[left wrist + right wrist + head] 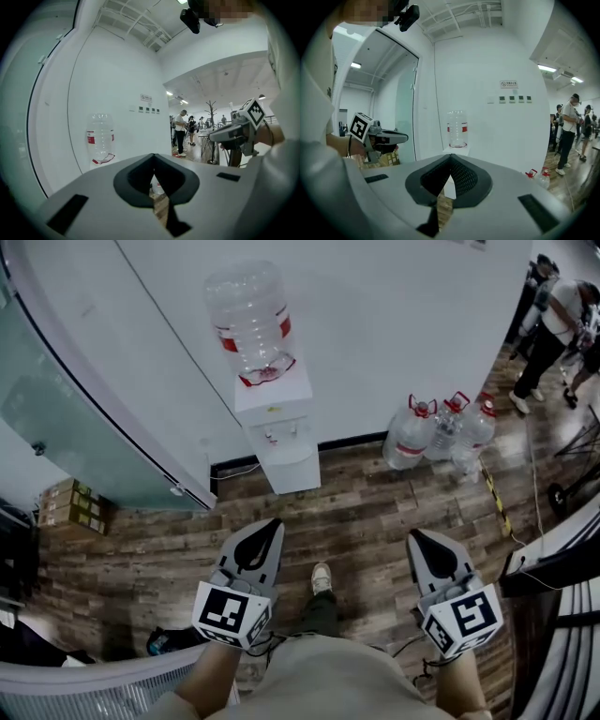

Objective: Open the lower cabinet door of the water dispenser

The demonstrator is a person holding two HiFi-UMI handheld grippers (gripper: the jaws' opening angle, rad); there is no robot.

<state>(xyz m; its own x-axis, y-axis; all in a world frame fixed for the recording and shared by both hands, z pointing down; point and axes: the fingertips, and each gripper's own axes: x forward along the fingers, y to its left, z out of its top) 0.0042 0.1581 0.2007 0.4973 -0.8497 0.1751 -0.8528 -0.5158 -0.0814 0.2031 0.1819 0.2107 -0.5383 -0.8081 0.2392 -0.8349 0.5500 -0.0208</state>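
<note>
The white floor-standing water dispenser [278, 423], topped by a clear inverted bottle, stands against the far wall, well apart from both grippers. The left gripper [270, 525] and right gripper [417, 538] are clenched and empty. Its lower cabinet door [293, 470] is probably a light, stiff plastic panel. Take it at the free edge, as no handle is discernible. Only the head view shows the door clearly. In the gripper views, each gripper's own jaws mask most of it.

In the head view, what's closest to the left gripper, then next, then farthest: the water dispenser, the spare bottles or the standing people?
From the left gripper:
1. water dispenser, straight ahead at the wall.
2. spare bottles, on the floor to the right.
3. standing people, far right.
</note>
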